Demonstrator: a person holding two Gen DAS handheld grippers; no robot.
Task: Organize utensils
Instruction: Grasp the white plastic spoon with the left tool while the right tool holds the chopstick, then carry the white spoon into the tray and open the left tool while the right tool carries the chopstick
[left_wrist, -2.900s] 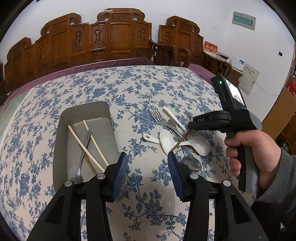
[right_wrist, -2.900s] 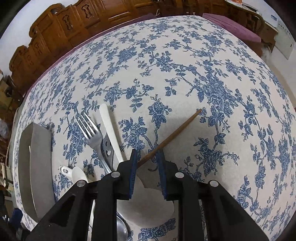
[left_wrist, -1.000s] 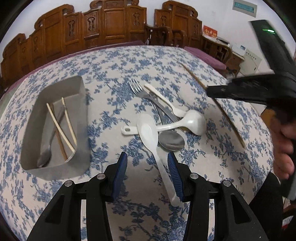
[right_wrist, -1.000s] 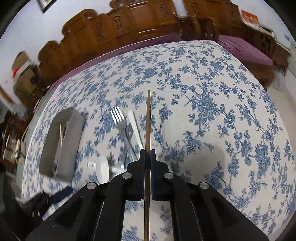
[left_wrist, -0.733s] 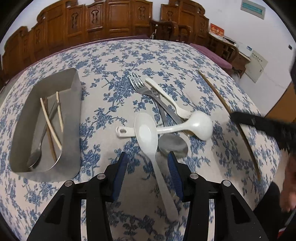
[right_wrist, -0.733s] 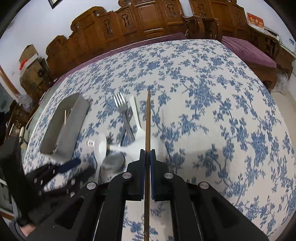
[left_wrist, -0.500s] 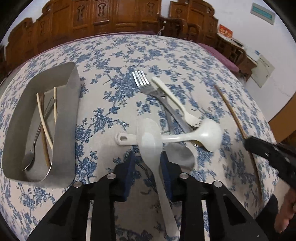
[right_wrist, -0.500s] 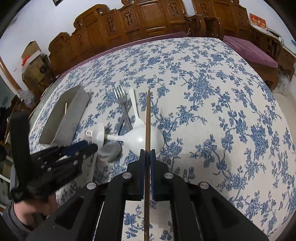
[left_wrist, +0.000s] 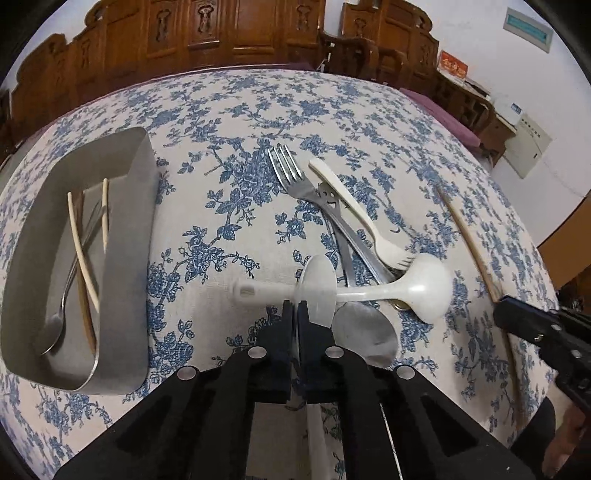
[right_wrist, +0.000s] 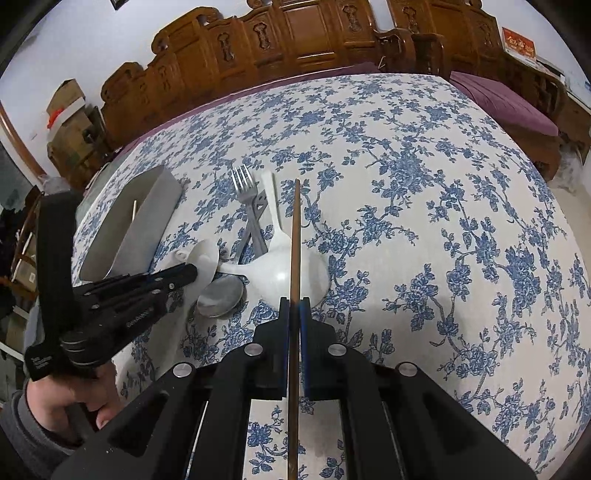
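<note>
Metal tray (left_wrist: 140, 229) — three chopsticks, one spoon (left_wrist: 62, 295).

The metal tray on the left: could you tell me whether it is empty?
Not empty: the metal tray holds pale chopsticks and a metal spoon.

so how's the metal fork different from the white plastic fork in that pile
The metal fork is shiny steel; the plastic fork is matte cream-white. The metal fork's prongs point toward the far side of the table, while the plastic fork's prongs point the near way, against the white ladle. The plastic fork's handle crosses over the metal one. Both lie on the flowered tablecloth, outside the metal tray.
</note>
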